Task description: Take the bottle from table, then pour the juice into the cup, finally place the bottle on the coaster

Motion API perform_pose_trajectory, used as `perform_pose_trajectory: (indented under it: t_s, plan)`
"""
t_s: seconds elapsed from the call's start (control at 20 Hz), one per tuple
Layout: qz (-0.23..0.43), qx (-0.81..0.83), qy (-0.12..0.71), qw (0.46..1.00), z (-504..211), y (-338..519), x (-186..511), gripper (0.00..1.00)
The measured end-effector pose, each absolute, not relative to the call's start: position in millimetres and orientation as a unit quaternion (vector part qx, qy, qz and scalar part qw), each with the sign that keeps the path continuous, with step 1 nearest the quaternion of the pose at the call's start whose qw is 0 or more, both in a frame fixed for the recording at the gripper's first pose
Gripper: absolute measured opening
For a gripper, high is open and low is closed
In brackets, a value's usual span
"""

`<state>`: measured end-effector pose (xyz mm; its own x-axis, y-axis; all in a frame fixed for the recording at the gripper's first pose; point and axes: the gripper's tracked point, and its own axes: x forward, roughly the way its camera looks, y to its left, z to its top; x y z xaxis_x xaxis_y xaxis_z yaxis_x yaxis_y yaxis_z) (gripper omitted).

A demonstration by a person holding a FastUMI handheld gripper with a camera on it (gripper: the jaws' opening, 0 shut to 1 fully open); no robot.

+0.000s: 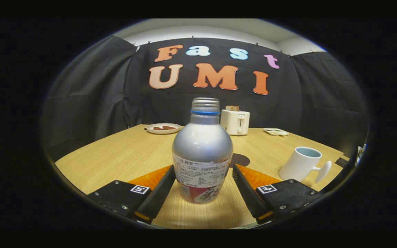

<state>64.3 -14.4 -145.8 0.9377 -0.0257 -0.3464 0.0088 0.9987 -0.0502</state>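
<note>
We note the gripper (203, 172) with its fingers spread wide, one on each side of the bottle (202, 155), which stands upright on the table (122, 155) between them. The left finger's tip sits right at the bottle's label, at or very near contact; the right finger's tip stands a small gap clear of the bottle's side. We cannot say that either finger presses on it. The bottle has a silver body, an uncapped threaded neck with a blue ring beneath it, and a paper label over a red lower band. Just beyond the bottle, partly hidden behind its right shoulder, we see a dark round coaster (240, 159) flat on the wood. Out past the right finger stands a white cup (301, 163) with its handle pointing away from the bottle. Farther back, near the table's far edge, we record a white toaster (235, 121), a plate (163, 128) with some food to its left, and a small tray (276, 131) to its right.
</note>
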Motion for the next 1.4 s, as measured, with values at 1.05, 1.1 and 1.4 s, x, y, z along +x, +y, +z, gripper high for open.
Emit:
perform_pose_trajectory:
  t_s: [1.05, 1.1, 1.4]
  plan:
    - [-0.057, 0.151, 0.147, 0.976, -97.9, -41.5, 62.5, 0.78]
    - [-0.061, 0.160, 0.151, 0.974, -97.2, -45.4, 63.8, 0.78]
    - [-0.083, 0.260, 0.159, 0.949, -97.3, -60.4, 72.9, 0.78]
